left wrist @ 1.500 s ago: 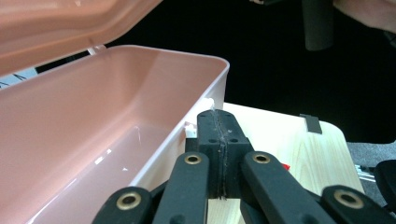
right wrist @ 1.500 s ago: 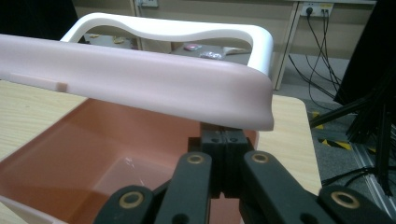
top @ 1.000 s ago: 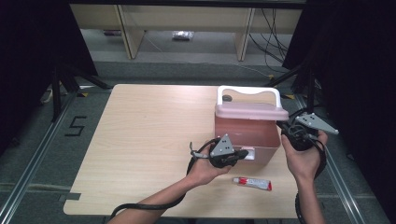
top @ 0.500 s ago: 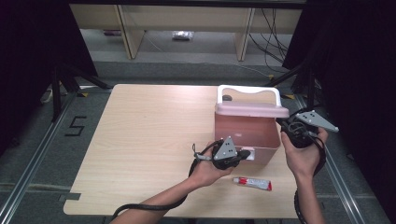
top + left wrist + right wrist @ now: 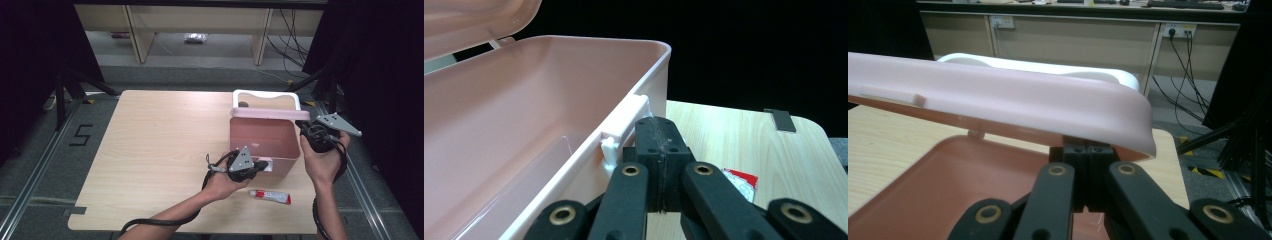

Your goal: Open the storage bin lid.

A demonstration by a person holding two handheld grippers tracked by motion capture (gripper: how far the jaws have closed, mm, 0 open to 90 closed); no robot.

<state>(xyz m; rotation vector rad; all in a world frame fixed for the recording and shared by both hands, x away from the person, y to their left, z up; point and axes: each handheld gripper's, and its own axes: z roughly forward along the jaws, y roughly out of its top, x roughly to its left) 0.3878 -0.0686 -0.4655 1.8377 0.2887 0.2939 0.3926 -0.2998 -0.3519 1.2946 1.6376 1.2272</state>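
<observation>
A pink plastic box (image 5: 262,140) stands at the table's right side, its lid (image 5: 270,114) raised and its inside (image 5: 499,150) bare where visible. My left gripper (image 5: 260,165) is at the box's front wall, its jaws closed together on the thin white latch tab (image 5: 649,107) beside the rim clip (image 5: 616,132). My right gripper (image 5: 301,125) sits at the box's right end. In the right gripper view its jaws (image 5: 1088,150) are shut and tucked under the lid's rim (image 5: 1048,110), which rests above them.
A small white and red tube (image 5: 270,196) lies on the wooden table (image 5: 150,150) near the front edge, right of my left hand; it also appears as the tube (image 5: 739,180) in the left gripper view. A white handle (image 5: 265,94) tops the lid. Shelving stands beyond the table.
My right gripper has drifted slightly right and up with the lid's edge. My left gripper has edged a little right along the box's front.
</observation>
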